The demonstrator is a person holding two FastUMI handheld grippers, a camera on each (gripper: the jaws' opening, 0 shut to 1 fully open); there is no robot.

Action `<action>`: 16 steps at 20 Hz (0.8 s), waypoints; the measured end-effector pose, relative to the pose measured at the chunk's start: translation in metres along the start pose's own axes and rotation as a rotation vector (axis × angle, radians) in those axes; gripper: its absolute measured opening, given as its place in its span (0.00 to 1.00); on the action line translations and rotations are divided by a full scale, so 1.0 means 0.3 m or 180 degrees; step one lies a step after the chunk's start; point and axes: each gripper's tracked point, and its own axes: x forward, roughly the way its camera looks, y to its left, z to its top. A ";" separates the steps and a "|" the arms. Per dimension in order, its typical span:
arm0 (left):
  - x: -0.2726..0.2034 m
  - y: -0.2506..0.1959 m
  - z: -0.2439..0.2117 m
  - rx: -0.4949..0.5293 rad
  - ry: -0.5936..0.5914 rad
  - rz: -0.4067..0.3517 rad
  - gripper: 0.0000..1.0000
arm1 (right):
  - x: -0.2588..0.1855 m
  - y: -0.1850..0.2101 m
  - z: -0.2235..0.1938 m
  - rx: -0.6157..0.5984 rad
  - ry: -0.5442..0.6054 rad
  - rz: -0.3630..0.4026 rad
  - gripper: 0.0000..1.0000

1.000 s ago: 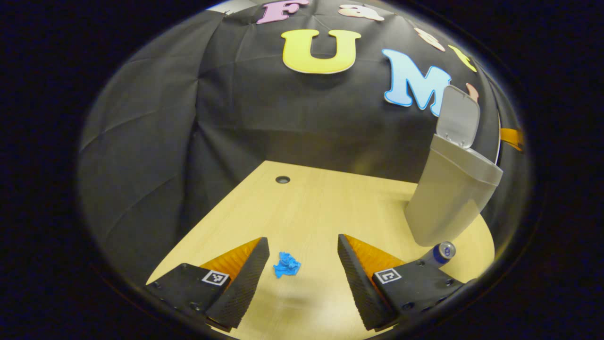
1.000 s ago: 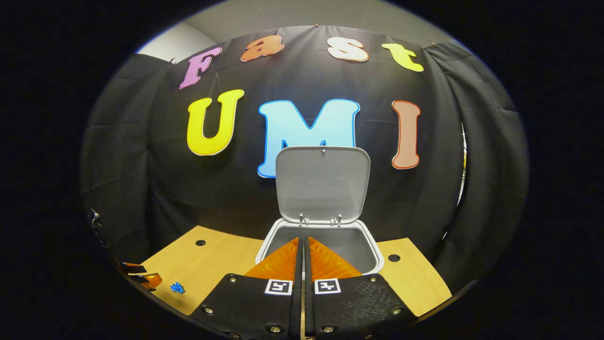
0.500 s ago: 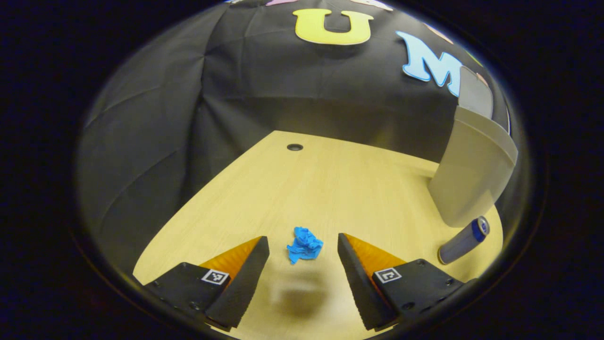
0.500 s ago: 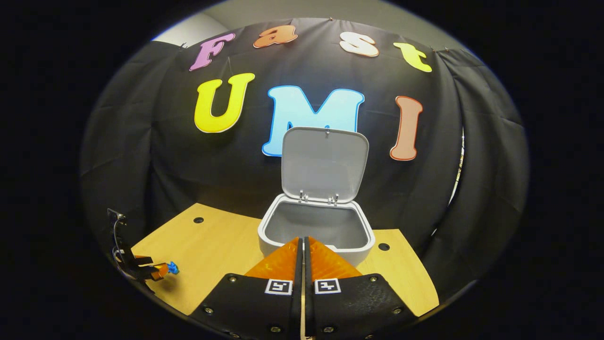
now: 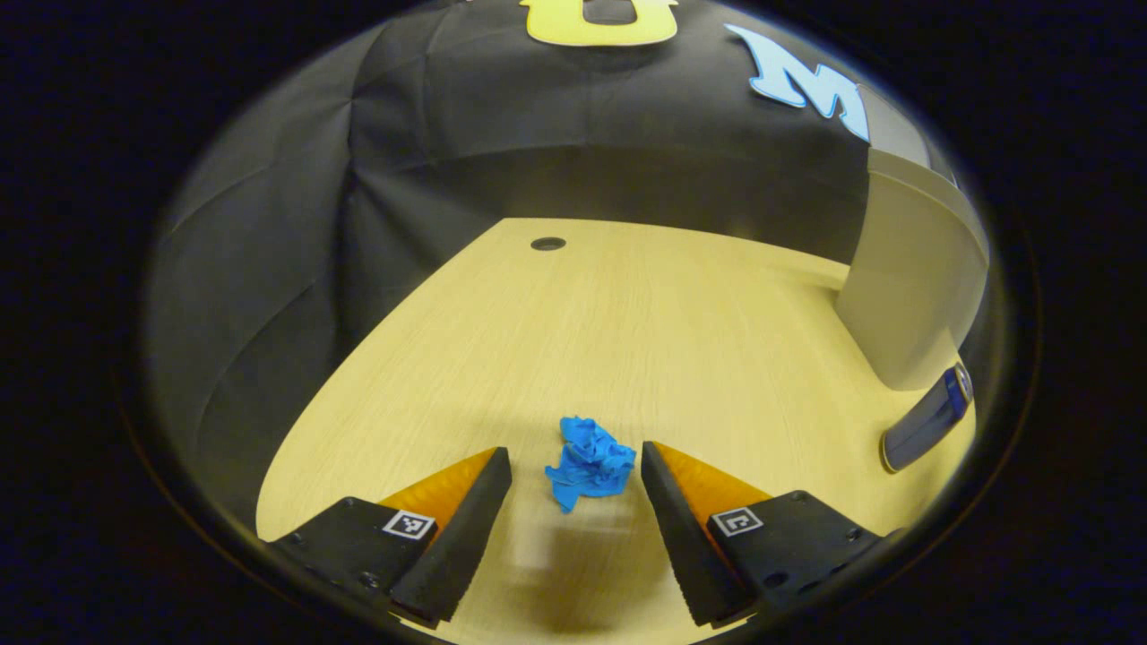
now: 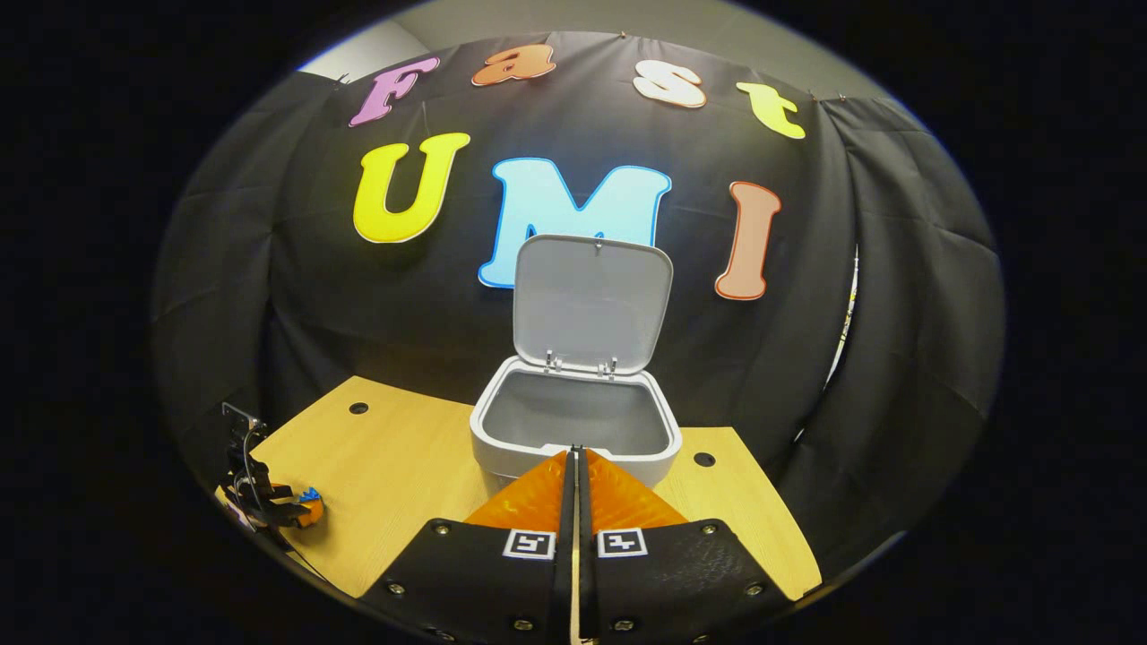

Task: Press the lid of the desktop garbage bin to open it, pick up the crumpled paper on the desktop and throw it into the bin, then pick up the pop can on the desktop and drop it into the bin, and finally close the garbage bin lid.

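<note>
A blue crumpled paper (image 5: 589, 463) lies on the wooden desk (image 5: 627, 340). My left gripper (image 5: 573, 466) is open, low over the desk, its fingertips either side of the paper without touching it. The grey bin (image 6: 573, 425) stands at the desk's back with its lid (image 6: 591, 303) raised upright; in the left gripper view its side (image 5: 909, 287) rises at the right. A pop can (image 5: 927, 419) lies on its side beside the bin's base. My right gripper (image 6: 574, 459) is shut on nothing, held in front of the bin's open mouth. The left gripper (image 6: 269, 502) also appears far left, by the paper (image 6: 309, 494).
Round cable holes sit in the desk at the back left (image 5: 547, 244) and right of the bin (image 6: 704, 460). Black cloth walls close in behind and at both sides. The desk's left edge runs close to the left gripper.
My left gripper has moved forward and down, so the paper now lies between its fingertips. My right gripper has drawn back from the bin, still shut. The lid stays up.
</note>
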 end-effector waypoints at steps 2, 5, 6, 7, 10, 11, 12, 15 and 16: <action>0.015 0.005 -0.015 0.0011 0.0044 0.0012 0.96 | -0.005 -0.007 -0.005 0.0013 0.0016 -0.0028 0.03; 0.023 -0.001 -0.027 0.0058 0.0112 -0.0006 0.70 | -0.013 -0.010 -0.021 0.0019 0.0047 -0.0050 0.03; 0.024 0.005 -0.027 0.0084 0.0111 0.0033 0.60 | -0.011 -0.007 -0.023 0.0023 0.0059 -0.0050 0.03; 0.023 0.003 -0.025 0.0089 0.0107 0.0028 0.49 | -0.014 -0.008 -0.032 0.0028 0.0072 -0.0050 0.03; 0.005 -0.016 -0.020 0.0116 0.0139 0.0024 0.39 | -0.021 -0.009 -0.046 0.0055 0.0106 -0.0048 0.03; -0.003 -0.022 -0.007 0.0108 0.0118 0.0030 0.39 | -0.020 -0.011 -0.053 0.0070 0.0114 -0.0047 0.03; -0.011 -0.030 0.008 0.0084 0.0099 0.0031 0.41 | -0.022 -0.012 -0.054 0.0087 0.0117 -0.0047 0.03; -0.033 -0.061 0.054 0.0031 0.0082 0.0027 0.39 | -0.020 -0.023 -0.063 0.0134 0.0121 -0.0054 0.03; -0.043 -0.073 0.077 0.0037 0.0064 0.0032 0.39 | -0.021 -0.027 -0.062 0.0148 0.0122 -0.0060 0.03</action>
